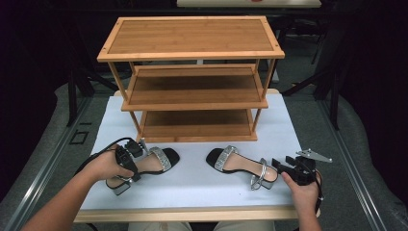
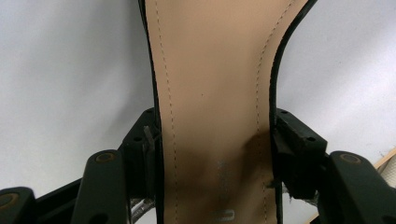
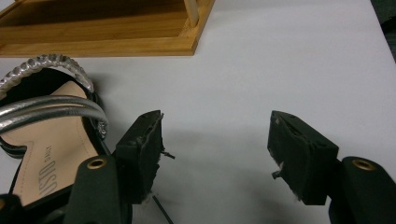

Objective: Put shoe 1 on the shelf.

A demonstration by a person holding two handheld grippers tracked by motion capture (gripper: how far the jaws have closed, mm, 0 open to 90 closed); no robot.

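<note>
Two tongs we hold: the left tongs (image 2: 212, 154) clasp the left sandal (image 1: 144, 166) across its insole at lower left, and the right tongs (image 3: 215, 158) gape wide over bare tabletop (image 3: 289, 65) beside the right sandal (image 3: 42, 135), whose insole print we can't read. One bamboo rack (image 1: 192, 72) stands behind.

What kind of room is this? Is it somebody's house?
Probably not a house. It looks like a lab or studio set up for recording: a white table in a dark room, a wooden shoe rack, two sandals, and hand-held grippers with cables.
</note>
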